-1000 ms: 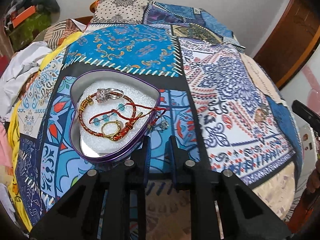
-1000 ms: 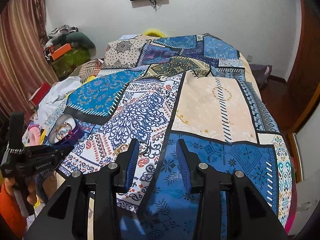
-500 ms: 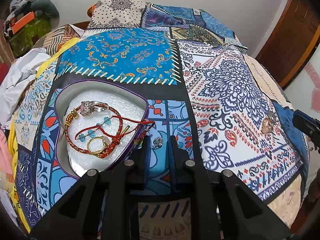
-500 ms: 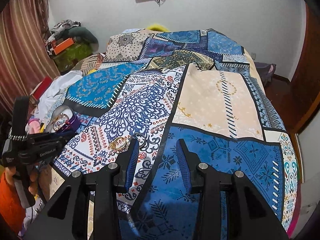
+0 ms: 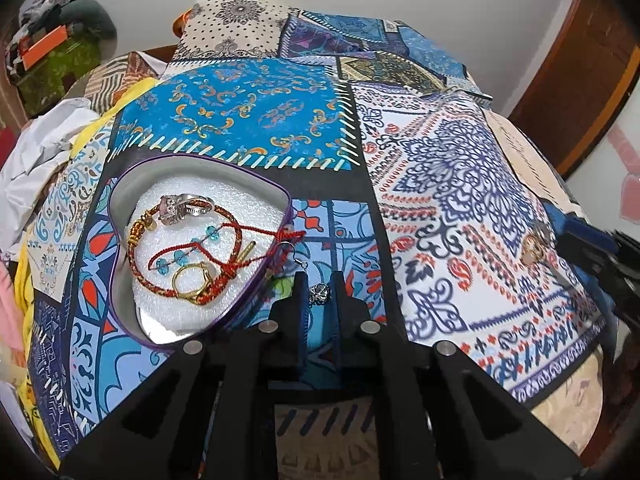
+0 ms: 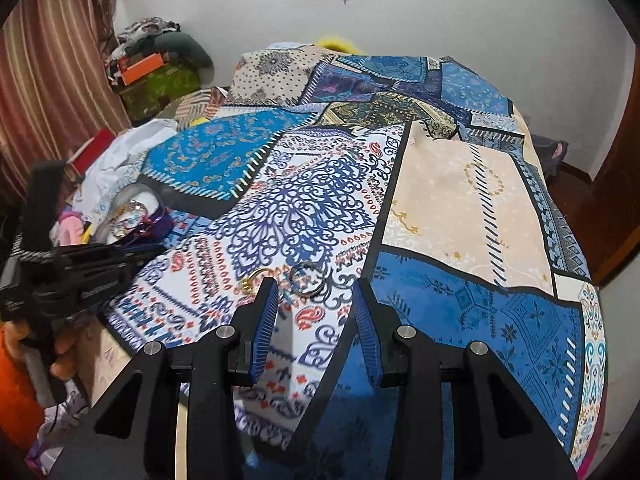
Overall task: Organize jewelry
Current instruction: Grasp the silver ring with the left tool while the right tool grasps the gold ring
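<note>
A patchwork bedspread [image 5: 256, 116] in blue, white and cream panels covers a bed that fills both views, with a white wall behind, a striped curtain [image 6: 52, 64] at far left, and a heap of clothes [image 6: 156, 44] in the far left corner. A wooden door [image 5: 576, 80] stands at the right.

Near the left edge lies a heart-shaped tin [image 5: 120, 280], point toward the camera, lined with white foam. In it are a silver ring [image 5: 182, 208], a red-and-gold braided bracelet [image 5: 236, 240], a red cord with turquoise beads [image 5: 176, 256] trailing over the right rim, and a gold ring [image 5: 192, 280].

The left gripper [image 5: 319, 286] is closing onto a silver earring [image 5: 319, 293] just right of the tin, its hook end [image 5: 298, 262] pointing away toward the tin.

The right gripper [image 6: 316, 292] stands apart with nothing gripped, above a silver ring [image 6: 306, 278] and a gold piece [image 6: 250, 280] on the white panel.
</note>
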The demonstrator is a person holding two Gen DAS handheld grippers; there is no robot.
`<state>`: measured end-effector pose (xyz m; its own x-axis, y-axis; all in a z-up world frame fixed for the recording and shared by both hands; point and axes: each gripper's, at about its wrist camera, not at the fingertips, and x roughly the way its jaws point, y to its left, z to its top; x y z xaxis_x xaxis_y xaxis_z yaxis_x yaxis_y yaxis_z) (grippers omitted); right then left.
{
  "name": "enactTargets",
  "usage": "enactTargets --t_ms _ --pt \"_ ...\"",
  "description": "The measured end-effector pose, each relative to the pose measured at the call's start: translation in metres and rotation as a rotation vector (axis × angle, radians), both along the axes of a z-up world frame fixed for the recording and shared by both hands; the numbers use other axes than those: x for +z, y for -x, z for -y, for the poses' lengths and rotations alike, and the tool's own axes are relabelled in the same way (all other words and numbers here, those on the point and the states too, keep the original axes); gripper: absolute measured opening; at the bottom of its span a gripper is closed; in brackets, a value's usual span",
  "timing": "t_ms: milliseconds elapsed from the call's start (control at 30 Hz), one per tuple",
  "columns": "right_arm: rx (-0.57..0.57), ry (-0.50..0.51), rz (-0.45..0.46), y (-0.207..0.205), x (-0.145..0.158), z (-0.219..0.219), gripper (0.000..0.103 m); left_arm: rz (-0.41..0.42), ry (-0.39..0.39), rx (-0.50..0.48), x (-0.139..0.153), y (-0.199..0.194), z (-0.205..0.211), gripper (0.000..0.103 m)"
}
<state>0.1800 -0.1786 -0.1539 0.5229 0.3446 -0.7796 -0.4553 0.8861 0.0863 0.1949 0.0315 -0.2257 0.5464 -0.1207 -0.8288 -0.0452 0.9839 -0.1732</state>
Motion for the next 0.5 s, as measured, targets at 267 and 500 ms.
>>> enactTargets --t_ms 267,500 --pt "0.022 0.007 -0.018 -0.004 -0.008 -0.006 0.035 0.045 -0.007 -0.038 0.011 0.014 0.004 0.008" --pt "0.019 0.017 -0.006 -0.004 -0.008 -0.01 0.02 0.085 -0.012 -0.042 0.027 0.027 0.003 0.008"
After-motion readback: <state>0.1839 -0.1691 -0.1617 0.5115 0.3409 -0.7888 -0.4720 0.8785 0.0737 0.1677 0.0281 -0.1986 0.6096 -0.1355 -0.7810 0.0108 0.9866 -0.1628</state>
